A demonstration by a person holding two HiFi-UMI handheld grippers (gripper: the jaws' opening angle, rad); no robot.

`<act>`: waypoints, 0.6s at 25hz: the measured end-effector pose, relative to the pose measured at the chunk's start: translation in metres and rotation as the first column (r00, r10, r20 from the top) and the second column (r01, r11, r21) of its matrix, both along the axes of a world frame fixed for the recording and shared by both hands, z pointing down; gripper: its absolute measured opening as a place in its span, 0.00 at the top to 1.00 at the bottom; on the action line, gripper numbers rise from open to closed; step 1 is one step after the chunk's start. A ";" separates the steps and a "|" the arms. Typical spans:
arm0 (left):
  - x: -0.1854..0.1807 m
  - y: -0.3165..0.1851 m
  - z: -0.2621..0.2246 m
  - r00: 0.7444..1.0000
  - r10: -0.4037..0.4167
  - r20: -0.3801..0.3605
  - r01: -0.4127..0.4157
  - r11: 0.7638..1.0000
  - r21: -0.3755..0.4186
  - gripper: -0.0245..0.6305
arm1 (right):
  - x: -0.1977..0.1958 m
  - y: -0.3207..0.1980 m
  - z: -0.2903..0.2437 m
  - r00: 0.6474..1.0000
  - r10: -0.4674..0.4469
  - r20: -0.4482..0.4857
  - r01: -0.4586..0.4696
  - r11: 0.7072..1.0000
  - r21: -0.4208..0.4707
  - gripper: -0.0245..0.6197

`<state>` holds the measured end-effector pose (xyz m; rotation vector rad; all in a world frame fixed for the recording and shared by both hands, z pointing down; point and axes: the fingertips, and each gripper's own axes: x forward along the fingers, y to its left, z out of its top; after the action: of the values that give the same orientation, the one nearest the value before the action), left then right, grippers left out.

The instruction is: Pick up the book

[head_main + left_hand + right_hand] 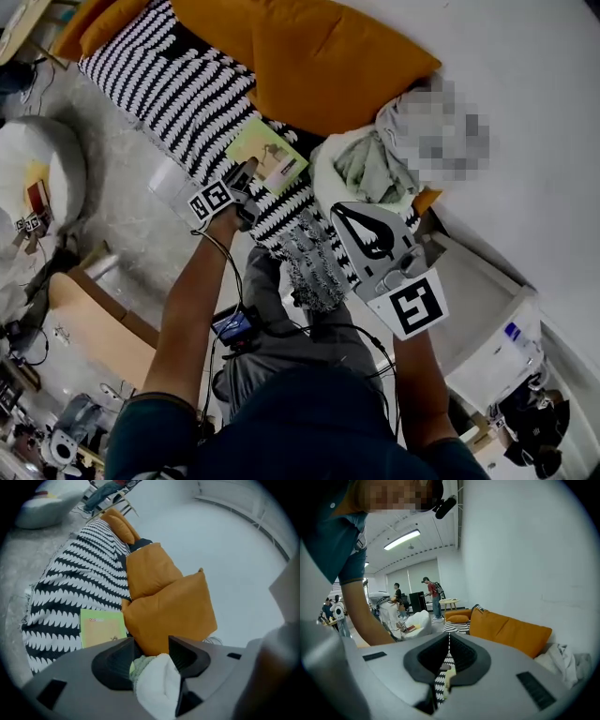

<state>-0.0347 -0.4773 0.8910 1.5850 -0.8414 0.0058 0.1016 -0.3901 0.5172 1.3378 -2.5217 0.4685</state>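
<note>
The book (268, 153), thin with a green and yellow cover, lies flat on the black-and-white striped blanket (169, 84) of the sofa. In the left gripper view the book (101, 627) sits to the lower left of the jaws. My left gripper (246, 180) hovers at the book's near edge. Its jaws stand apart (152, 657) and grip nothing; a white cloth (157, 686) shows through the gap. My right gripper (354, 223) hangs closer to me, right of the book, over the blanket's fringe. Its jaws (449, 640) meet in a thin slit with nothing held.
Orange cushions (319, 56) lean on the sofa behind the book. A heap of white cloth (364, 169) lies right of it. A white beanbag (37, 169) and wooden furniture (94, 319) stand on the floor at left, a white cabinet (487, 319) at right. People (433, 597) stand far off.
</note>
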 end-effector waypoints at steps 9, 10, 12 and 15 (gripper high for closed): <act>-0.029 0.001 0.104 0.992 -0.092 0.087 0.103 0.985 -0.137 0.47 | 0.004 -0.005 0.045 1.000 0.009 -0.010 -0.010 0.996 -0.087 0.94; -0.029 0.001 0.111 0.992 -0.098 0.083 0.109 0.983 -0.145 0.47 | 0.006 -0.005 0.050 1.000 0.010 -0.011 -0.011 0.995 -0.096 0.94; -0.026 0.000 0.122 0.992 -0.109 0.070 0.118 0.981 -0.157 0.47 | 0.007 -0.005 0.058 1.000 0.012 -0.008 -0.013 0.994 -0.107 0.94; -0.022 0.000 0.135 0.992 -0.119 0.051 0.126 0.977 -0.174 0.47 | 0.006 -0.003 0.071 1.000 0.011 -0.002 -0.011 0.991 -0.130 0.94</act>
<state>-0.0568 -0.4768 1.0264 1.3687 -0.9431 0.0243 0.1074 -0.3934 0.5887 1.3037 -2.4378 0.6224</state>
